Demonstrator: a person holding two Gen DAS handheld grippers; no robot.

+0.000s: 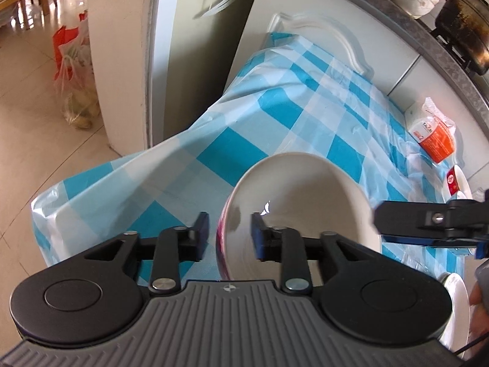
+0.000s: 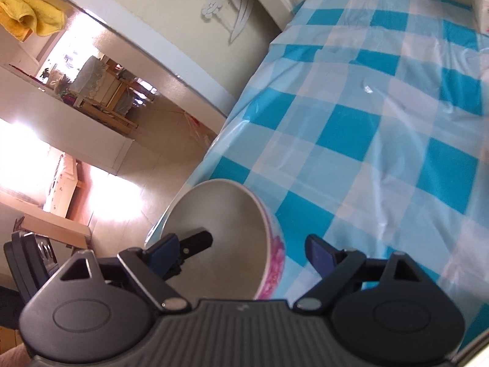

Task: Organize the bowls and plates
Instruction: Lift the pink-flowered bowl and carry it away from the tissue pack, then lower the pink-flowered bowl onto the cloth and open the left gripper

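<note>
Bowl (image 1: 301,211) with pink flowers sits on the checked tablecloth (image 1: 275,98); the left gripper (image 1: 229,235) straddles its rim, pads apart, and the right gripper (image 2: 241,252) stands wide beside it.

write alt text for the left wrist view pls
The left gripper straddles the near rim of a white bowl with a pink floral outside, its pads clear of the rim. The bowl stands on a blue-and-white checked tablecloth, and the right gripper reaches in from the right.
</note>
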